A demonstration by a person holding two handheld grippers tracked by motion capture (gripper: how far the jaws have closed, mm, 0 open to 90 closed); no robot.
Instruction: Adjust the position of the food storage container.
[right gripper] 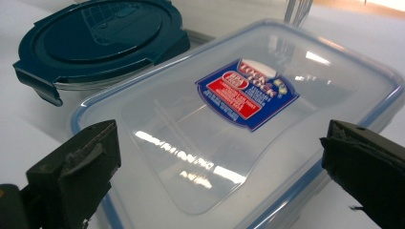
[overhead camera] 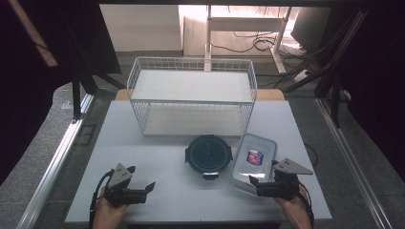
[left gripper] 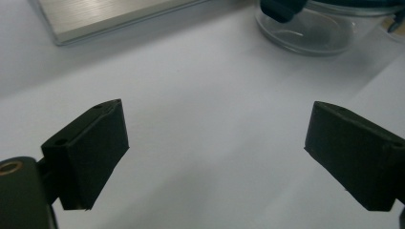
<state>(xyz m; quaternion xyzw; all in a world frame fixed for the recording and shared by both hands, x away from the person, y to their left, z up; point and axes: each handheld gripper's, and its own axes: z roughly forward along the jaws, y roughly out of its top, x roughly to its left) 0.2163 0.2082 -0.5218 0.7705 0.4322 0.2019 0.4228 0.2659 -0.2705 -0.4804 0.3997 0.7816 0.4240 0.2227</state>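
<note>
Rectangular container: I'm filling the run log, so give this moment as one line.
right gripper: open, jaws astride rectangular container | left gripper: open over table | round container: untouched

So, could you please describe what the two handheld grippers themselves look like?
Both the left gripper and the right gripper are black, each with two blocky, flat-faced jaws. Each carries a grey three-cornered plate on top, and a black cable trails from each back past the hand. No sleeves are visible.

The clear rectangular plastic box point(right gripper: 239, 129) looks glossy; the round container's dark blue plastic lid point(right gripper: 100, 36) smooth; the white table point(left gripper: 200, 95) matt.
</note>
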